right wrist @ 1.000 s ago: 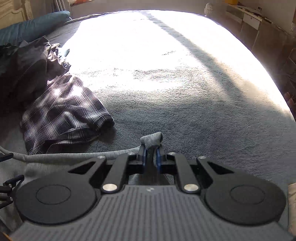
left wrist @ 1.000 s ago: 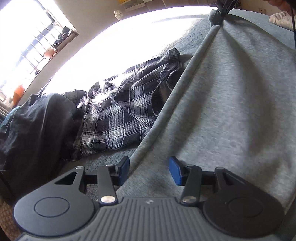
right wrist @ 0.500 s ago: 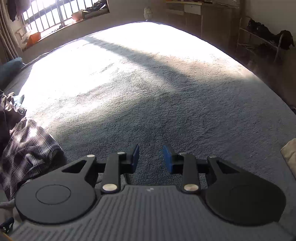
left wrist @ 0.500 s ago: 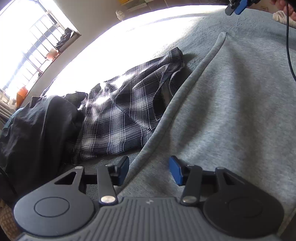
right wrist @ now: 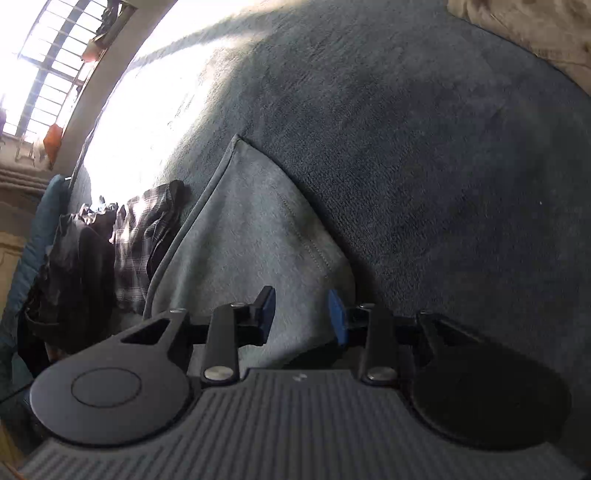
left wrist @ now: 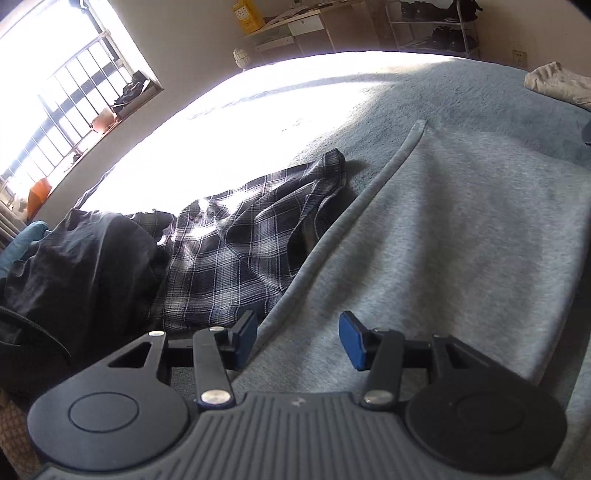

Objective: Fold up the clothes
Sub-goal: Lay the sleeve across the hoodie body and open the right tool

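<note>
Sweatshirt (left wrist: 443, 236), grey, lies flat on the bed (right wrist: 424, 129). Our left gripper (left wrist: 297, 336) hangs over its near hem, jaws apart, empty; the right gripper (right wrist: 301, 314), jaws just opened, empty, over its side edge. Beyond the sweatshirt: plaid shirt (left wrist: 236, 254). We should pinch both layers squarely before folding.

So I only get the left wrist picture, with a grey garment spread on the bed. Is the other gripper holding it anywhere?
Observer: No. The right gripper hangs open over the grey garment, its jaws just opened, nothing pinched between them.
Operator: Which part is it over?
Observer: The side with a stitched hem, beside bare bedspread.
Operator: Anything else near it?
Observer: A tan cloth lies in the right view's top corner.
</note>
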### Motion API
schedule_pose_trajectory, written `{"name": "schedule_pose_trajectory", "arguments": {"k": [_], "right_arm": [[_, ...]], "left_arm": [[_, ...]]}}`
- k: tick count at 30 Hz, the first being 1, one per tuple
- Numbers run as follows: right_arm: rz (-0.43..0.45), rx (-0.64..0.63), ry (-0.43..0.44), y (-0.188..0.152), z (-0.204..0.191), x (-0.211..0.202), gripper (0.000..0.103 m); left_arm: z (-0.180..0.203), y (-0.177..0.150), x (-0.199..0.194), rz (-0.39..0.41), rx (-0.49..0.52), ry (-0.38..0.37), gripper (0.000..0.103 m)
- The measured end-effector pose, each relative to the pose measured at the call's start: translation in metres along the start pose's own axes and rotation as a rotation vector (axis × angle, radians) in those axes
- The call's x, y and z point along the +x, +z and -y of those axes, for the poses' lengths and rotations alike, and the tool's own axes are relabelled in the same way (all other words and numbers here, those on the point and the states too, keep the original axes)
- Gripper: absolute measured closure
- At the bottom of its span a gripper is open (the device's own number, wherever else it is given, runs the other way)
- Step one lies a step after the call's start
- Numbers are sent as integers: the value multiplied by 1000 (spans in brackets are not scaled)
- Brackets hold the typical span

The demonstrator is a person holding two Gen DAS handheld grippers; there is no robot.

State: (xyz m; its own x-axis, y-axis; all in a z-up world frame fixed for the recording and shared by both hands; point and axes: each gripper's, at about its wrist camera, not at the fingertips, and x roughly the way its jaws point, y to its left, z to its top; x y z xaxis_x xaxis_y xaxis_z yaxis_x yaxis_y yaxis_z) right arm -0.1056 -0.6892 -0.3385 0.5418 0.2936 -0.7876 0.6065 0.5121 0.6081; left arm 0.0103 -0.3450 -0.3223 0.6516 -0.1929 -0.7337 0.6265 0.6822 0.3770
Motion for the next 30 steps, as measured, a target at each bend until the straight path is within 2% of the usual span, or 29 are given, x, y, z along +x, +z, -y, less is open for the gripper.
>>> {"name": "schedule_pose_trajectory", "arguments": {"k": [4, 6, 9, 12, 13, 14, 15, 18, 20, 23, 25, 30], "right_arm": [[-46, 412, 131, -12, 46, 5, 64], [-82, 517, 201, -18, 52, 17, 57], [-150, 629, 211, -27, 58, 40, 55], [-115, 654, 238, -28, 62, 58, 55], [-69, 639, 244, -27, 61, 57, 57], [-23, 621, 248, -26, 58, 56, 67], [39, 534, 227, -25, 50, 47, 87], [219, 271, 161, -22, 24, 22, 89], [315, 89, 63, -24, 7, 8, 89], [359, 7, -208, -18, 9, 6, 87], [391, 15, -259, -16, 17, -4, 87], [343, -393, -155, -38, -43, -1, 87]], "left_arm": [[35, 2, -6, 8, 58, -65, 52], [48, 2, -8, 11, 75, -90, 52], [63, 2, -8, 3, 82, -134, 52], [72, -2, -7, -8, 103, -149, 52], [73, -4, -7, -13, 109, -152, 52], [74, -6, -7, -18, 115, -154, 52], [74, -8, -6, -20, 119, -156, 52], [72, -13, -5, -28, 121, -156, 52], [70, -14, -4, -32, 117, -156, 52], [66, -14, -5, -30, 110, -146, 52], [60, -13, -9, -27, 93, -132, 52], [30, -18, -20, -45, -13, -78, 52]]}}
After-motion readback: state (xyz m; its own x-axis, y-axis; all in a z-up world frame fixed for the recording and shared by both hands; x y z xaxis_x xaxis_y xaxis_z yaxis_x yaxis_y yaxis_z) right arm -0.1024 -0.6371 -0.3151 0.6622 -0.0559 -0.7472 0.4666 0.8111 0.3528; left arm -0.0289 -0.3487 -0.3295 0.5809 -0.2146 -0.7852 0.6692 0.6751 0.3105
